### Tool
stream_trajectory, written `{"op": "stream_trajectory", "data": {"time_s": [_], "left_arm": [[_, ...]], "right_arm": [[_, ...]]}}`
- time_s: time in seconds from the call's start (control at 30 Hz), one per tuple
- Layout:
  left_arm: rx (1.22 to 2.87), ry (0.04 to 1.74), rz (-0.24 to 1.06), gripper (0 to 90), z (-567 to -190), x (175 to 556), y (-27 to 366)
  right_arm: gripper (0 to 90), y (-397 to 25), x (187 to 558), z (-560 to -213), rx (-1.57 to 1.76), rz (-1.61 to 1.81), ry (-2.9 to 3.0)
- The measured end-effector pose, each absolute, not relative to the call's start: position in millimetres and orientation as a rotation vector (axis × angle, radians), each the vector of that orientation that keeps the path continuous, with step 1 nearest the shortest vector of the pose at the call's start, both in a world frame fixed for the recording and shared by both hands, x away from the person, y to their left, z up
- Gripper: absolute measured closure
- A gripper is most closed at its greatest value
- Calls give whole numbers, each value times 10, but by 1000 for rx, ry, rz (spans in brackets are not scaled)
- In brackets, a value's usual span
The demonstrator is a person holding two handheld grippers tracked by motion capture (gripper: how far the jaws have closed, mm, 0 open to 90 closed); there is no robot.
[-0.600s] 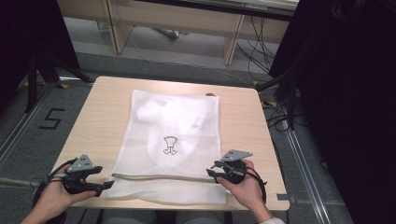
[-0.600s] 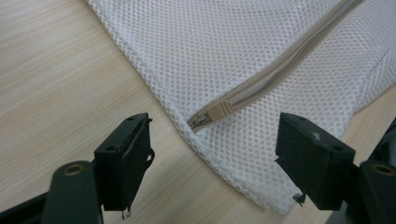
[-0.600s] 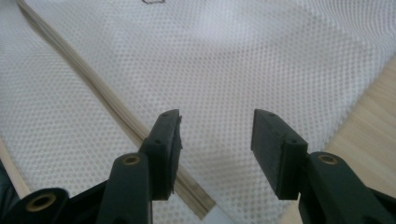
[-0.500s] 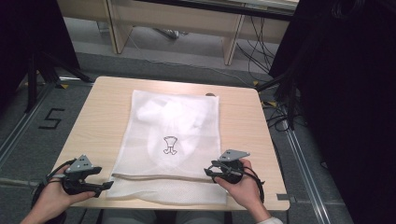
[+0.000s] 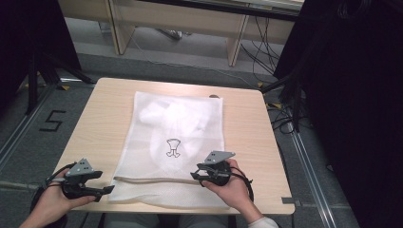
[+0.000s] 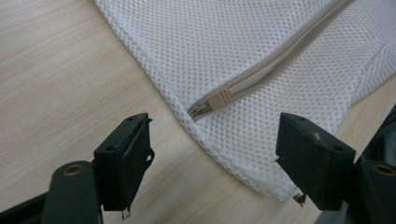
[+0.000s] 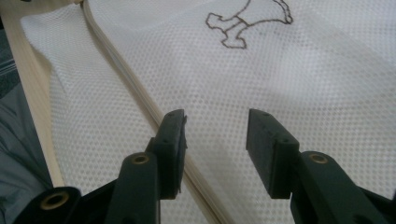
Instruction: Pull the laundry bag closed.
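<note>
High view: a white mesh bag (image 5: pixel 173 142) lies flat on the table (image 5: pixel 104 109), its near edge close to the person's side, with a beige zipper (image 5: pixel 152 179) running across it near that edge. The left gripper (image 5: pixel 108 189) sits just off the bag's near left corner, jaws pointing at it. The right gripper (image 5: pixel 194 175) rests over the bag at the zipper's right end. Something white and soft shows through the mesh farther up, under a small drawn figure (image 5: pixel 173 147). The work looks like opening or closing the zipper, with one gripper to pin the bag and the other to pull.

Left gripper view: the left gripper (image 6: pixel 212 154) is wide open and holds nothing. The zipper's end (image 6: pixel 219 98) lies ahead, between the jaws but apart from them, near the bag's edge. The risk here: a bite too low takes only loose mesh at the corner, the zipper end stays free, and the bag slides when the other side pulls.

Right gripper view: the right gripper (image 7: pixel 215 149) is partly open and empty, jaws just over the mesh, the left one right beside the zipper (image 7: pixel 135 93). I cannot make out a slider. If it closes where it is, it likely pinches mesh, not the tab. A pull would then bunch or snag the fabric. Thin mesh may also slip out of the flat pads.
</note>
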State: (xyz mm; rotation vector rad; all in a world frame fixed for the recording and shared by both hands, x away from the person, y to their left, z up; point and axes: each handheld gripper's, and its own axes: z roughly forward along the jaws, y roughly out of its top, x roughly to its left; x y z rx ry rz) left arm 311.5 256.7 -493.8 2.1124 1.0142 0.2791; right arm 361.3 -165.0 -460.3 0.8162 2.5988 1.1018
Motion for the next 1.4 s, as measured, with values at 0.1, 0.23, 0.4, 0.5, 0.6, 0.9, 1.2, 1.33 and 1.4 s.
{"op": "stream_trajectory", "data": {"time_s": [0.1,0.23,0.4,0.5,0.6,0.9,1.2,1.33,1.4], "left_arm": [[2122,1005,269,261,-4939,3111,2567],[2125,1006,260,260,-4940,3110,2561],[2123,987,279,260,-4952,3118,2559],[2147,988,265,260,-4939,3119,2567],[2152,984,259,262,-4946,3127,2567],[2143,1000,245,263,-4951,3124,2559],[2150,988,240,263,-4951,3128,2569],[2145,993,236,264,-4955,3131,2567],[2153,991,240,264,-4955,3134,2568]], "right_arm": [[599,-1504,3628,-4593,785,1110,2614],[621,-1261,3649,-4587,724,1130,2619],[640,-978,3675,-4574,666,1133,2641],[645,-882,3686,-4572,635,1139,2650],[664,-723,3691,-4579,613,1136,2676],[694,-315,3670,-4637,517,1143,2704],[726,100,3650,-4711,434,1121,2742],[736,203,3653,-4737,428,1115,2749],[740,304,3648,-4760,410,1099,2769]]}}
